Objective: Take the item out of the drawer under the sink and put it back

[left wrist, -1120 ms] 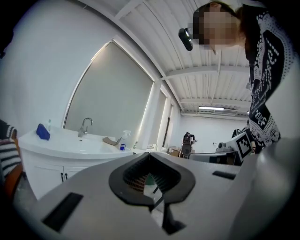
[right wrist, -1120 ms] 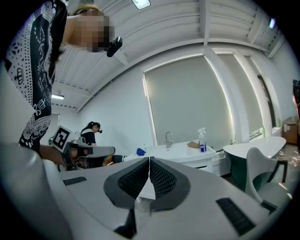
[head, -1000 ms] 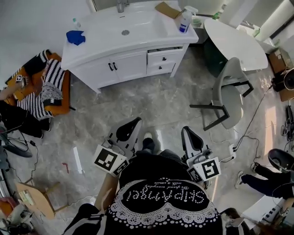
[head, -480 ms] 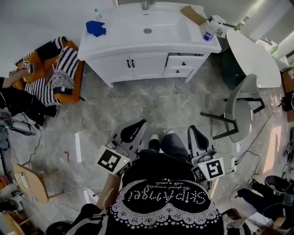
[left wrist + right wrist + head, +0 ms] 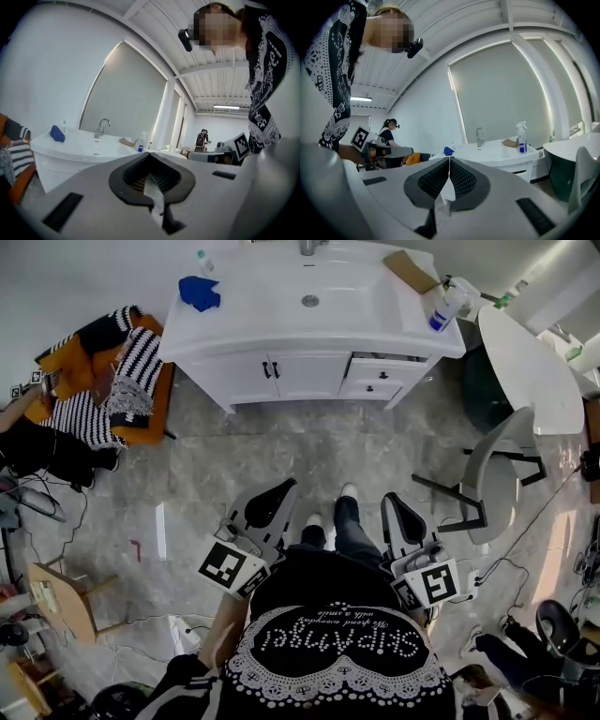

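Note:
The white sink cabinet [image 5: 309, 329] stands at the top of the head view, several steps ahead of me. Its two small drawers [image 5: 380, 379] are on the right side, and a dark gap shows along the top of the upper one. I hold both grippers low against my body, far from the cabinet. The left gripper [image 5: 274, 500] is shut with nothing in it, and its jaws meet in the left gripper view [image 5: 150, 158]. The right gripper [image 5: 396, 504] is shut and empty too [image 5: 449, 163]. No item from the drawer is in view.
On the sink top lie a blue cloth [image 5: 200, 292], a spray bottle [image 5: 445, 307] and a cardboard piece [image 5: 410, 270]. A grey chair [image 5: 497, 474] and a round white table [image 5: 530, 367] stand at the right. An orange seat with striped cloth [image 5: 117, 381] is at the left, and cables lie on the floor.
The sink cabinet has shifted rightward and toward the middle of the head view as I turned and stepped. Both grippers have stayed shut at my waist.

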Tool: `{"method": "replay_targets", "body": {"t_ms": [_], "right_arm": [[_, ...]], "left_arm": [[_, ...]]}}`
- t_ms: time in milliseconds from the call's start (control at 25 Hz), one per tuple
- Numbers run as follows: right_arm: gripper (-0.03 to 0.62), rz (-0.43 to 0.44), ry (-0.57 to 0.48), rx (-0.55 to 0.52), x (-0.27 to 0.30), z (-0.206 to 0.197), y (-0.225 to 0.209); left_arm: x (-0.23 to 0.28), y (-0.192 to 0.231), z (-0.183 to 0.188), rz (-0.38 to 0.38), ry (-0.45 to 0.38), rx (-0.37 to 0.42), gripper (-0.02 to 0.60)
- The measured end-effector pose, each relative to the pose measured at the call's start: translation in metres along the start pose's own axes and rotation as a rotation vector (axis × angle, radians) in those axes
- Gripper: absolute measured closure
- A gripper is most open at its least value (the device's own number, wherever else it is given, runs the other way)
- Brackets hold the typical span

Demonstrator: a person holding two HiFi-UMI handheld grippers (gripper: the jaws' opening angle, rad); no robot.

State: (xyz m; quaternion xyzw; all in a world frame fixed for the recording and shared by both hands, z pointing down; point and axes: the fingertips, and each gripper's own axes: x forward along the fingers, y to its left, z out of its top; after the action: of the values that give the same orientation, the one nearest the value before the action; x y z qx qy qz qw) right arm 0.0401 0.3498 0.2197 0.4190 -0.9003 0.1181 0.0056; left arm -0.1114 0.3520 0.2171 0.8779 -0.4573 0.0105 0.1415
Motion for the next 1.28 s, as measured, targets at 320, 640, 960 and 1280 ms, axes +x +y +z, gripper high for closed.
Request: {"method": "replay_targets", "body": {"t_ms": [320,640,960,1280], "right_arm": [[0.576,-0.014,0.014,-0.014,0.027,0.015,-0.069],[0.576,0.016,0.015,-0.033,0.038,0.031,-0.129],[0.576,0.024,0.03,-0.025,0.033,0.029,-0.18],[0.576,0.044,0.032,0.009,0.032,0.026,-0.193]], "left_arm": [[0.077,0.001,0.017,-0.026,-0.022,-0.024,0.577],[0.136,-0.004,0.028,0.009,-0.036,-0.036,0.577],[0.179,-0.022,0.028,0.026,-0.074,-0.056,0.577],[0.192,-0.025,0.031,0.05,-0.084,-0.071,0.577]]}}
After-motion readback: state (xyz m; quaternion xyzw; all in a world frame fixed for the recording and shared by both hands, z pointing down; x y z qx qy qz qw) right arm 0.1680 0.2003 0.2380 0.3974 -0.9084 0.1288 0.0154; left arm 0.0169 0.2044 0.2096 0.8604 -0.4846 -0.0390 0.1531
